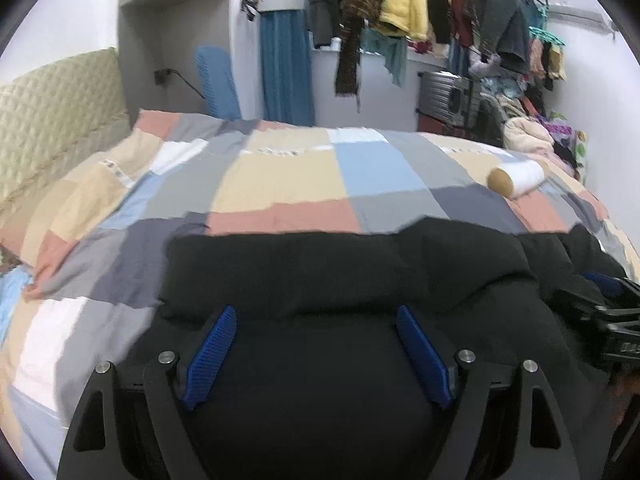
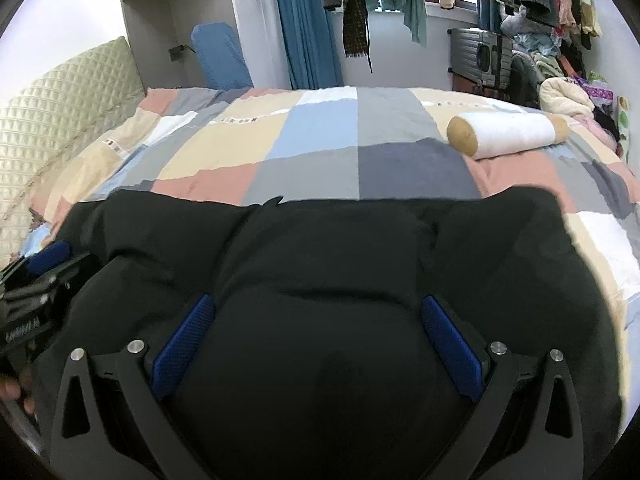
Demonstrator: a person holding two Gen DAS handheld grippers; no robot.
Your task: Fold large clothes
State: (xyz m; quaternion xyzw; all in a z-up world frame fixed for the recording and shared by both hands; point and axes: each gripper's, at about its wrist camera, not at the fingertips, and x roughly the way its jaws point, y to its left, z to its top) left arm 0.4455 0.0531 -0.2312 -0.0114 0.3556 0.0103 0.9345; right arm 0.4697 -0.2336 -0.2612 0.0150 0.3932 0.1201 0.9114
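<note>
Bulky black padded garment [image 2: 340,264] spread on near part of pastel patchwork quilt [image 2: 304,148]. Left gripper [image 1: 316,316] and right gripper [image 2: 318,306] over garment, fingers wide apart. White cylindrical bolster pillow [image 2: 508,134] beyond garment, on quilt.

Black garment [image 1: 320,264] on bed [image 1: 280,180] (patchwork)

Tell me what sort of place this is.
Most likely a home bedroom: a bed with a patchwork quilt and padded headboard, hanging clothes crowded at the far wall, and a grey suitcase beneath them.
</note>
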